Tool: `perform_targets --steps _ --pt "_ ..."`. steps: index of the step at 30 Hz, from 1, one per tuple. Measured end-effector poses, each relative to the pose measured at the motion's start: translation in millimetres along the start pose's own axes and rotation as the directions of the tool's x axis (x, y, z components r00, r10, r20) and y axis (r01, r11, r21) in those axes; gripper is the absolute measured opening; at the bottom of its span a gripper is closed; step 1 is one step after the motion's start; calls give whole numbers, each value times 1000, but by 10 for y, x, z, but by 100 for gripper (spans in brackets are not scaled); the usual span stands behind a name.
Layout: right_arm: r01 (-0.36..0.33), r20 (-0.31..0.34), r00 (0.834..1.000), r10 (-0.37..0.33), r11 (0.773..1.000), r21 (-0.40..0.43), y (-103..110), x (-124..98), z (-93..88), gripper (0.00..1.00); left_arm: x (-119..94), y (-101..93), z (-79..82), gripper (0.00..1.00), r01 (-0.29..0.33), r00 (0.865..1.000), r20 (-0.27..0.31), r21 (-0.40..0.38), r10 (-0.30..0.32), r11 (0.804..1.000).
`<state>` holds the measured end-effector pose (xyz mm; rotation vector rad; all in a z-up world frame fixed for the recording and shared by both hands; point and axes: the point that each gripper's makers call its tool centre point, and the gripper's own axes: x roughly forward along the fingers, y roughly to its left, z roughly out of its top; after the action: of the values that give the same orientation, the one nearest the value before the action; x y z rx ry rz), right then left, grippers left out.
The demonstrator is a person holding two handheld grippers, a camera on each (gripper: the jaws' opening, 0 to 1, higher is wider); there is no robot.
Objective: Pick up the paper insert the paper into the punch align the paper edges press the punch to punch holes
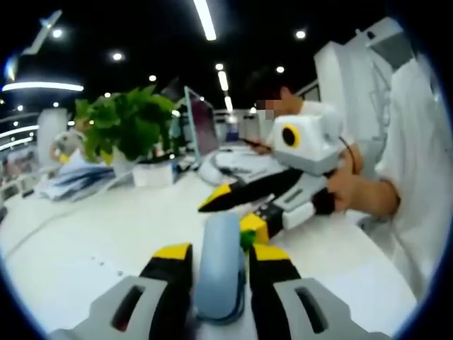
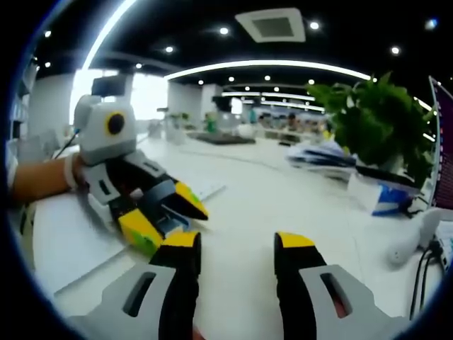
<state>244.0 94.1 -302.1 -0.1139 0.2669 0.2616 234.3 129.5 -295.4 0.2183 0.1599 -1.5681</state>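
Left gripper (image 1: 219,258) clamps blue punch (image 1: 219,273) between jaws. Right gripper (image 2: 237,248) wide, empty, just beyond punch. Paper (image 2: 71,241) left of right gripper. Risk: punch twists in grip, paper misfeeds.

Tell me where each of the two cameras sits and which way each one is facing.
Left gripper view: rides the left gripper, looking along its jaws, shut on a pale blue punch, toward the right gripper and the person's hand.
Right gripper view: rides the right gripper, jaws open, facing the left gripper and a forearm.
Shared: white table, potted plant.
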Motion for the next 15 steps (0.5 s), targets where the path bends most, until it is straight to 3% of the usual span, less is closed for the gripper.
perform_targets --steps 11,15 --pt "1 15 1000 -2 1000 13 2 -12 27 43 4 -7 -16 27 -4 1000 -4 -7 4 1000" --pt "-15 73 997 9 997 79 -6 -69 133 40 3 0 -21 27 -4 1000 -4 -10 4 1000"
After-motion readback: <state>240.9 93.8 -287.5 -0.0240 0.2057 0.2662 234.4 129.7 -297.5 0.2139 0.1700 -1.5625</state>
